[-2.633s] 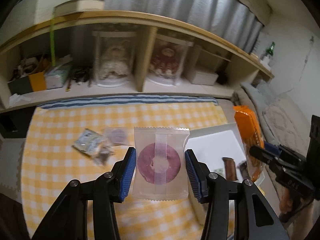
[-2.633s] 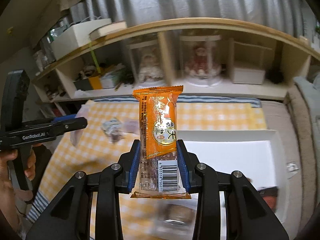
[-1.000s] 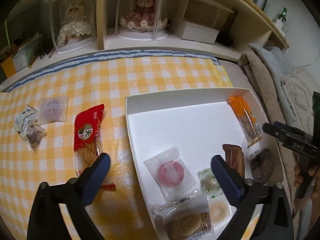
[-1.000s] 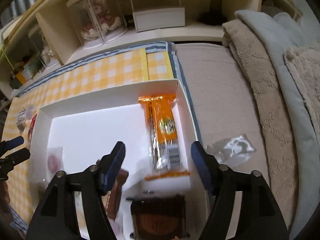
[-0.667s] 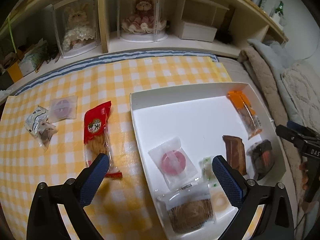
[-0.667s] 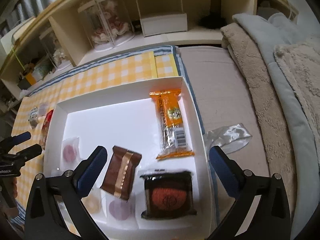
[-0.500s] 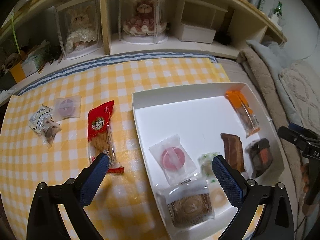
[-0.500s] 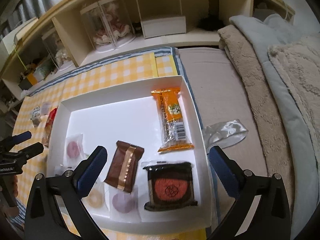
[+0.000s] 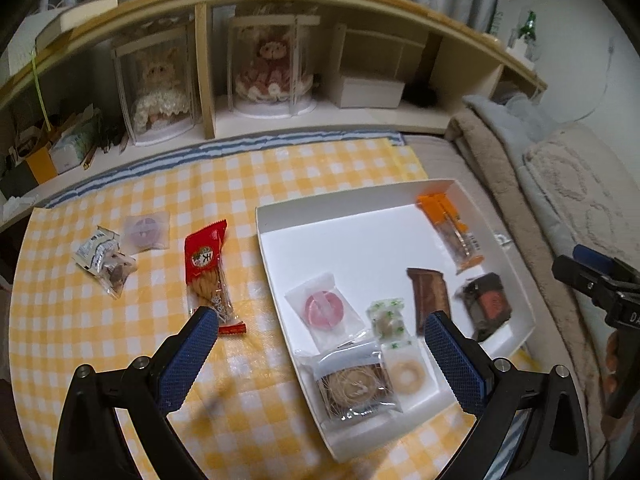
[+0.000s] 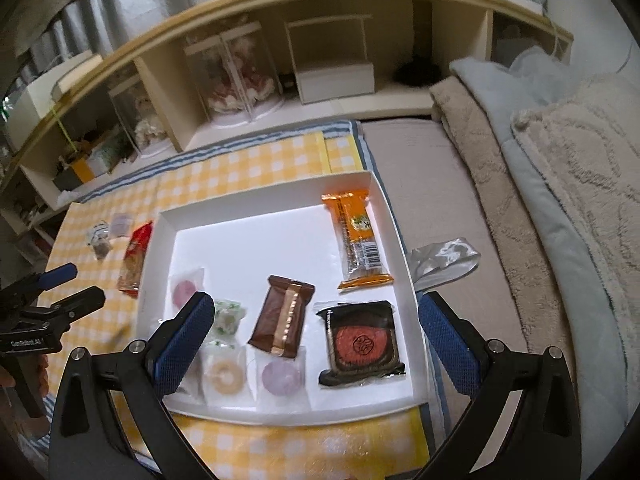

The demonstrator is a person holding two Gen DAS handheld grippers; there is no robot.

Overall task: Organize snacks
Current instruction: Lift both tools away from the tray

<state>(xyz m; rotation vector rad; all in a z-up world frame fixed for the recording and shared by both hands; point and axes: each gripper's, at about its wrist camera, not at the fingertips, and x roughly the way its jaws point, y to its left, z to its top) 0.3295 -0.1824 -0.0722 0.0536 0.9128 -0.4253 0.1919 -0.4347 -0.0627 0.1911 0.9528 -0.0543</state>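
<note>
Left wrist view shows the left claw point(image 9: 318, 334) spread wide and empty above the yellow checked cloth point(image 9: 248, 172), with its left pad hanging just over the bottom end of the red snack packet point(image 9: 208, 270). That packet lies lengthwise on the cloth just beside the left wall of the white tray point(image 9: 262, 240), not in it. Farther left, well apart from the tray, sit a pale round-cookie packet point(image 9: 146, 231) and a small crinkled packet point(image 9: 105, 259), touching or nearly so; the blur there makes it hard to say which.

The right claw point(image 10: 312, 332) is likewise released and carries nothing, hovering over the tray's near half. Inside the tray lie the orange bar point(image 10: 357, 236) along the right wall, a brown wrapper point(image 10: 282, 316), a dark square cake point(image 10: 362, 342) and several clear-wrapped rounds.

The step in hand looks like fetching the next loose snack, most likely the red packet, since it is nearest. To do it well, I would centre the left claw across the packet's narrow width near its middle, not at the flimsy sealed end, so it lifts level instead of drooping. Come down until the pads straddle the film, close gently to avoid crushing the sticks inside, and set it in the bare upper-left part of the tray.
</note>
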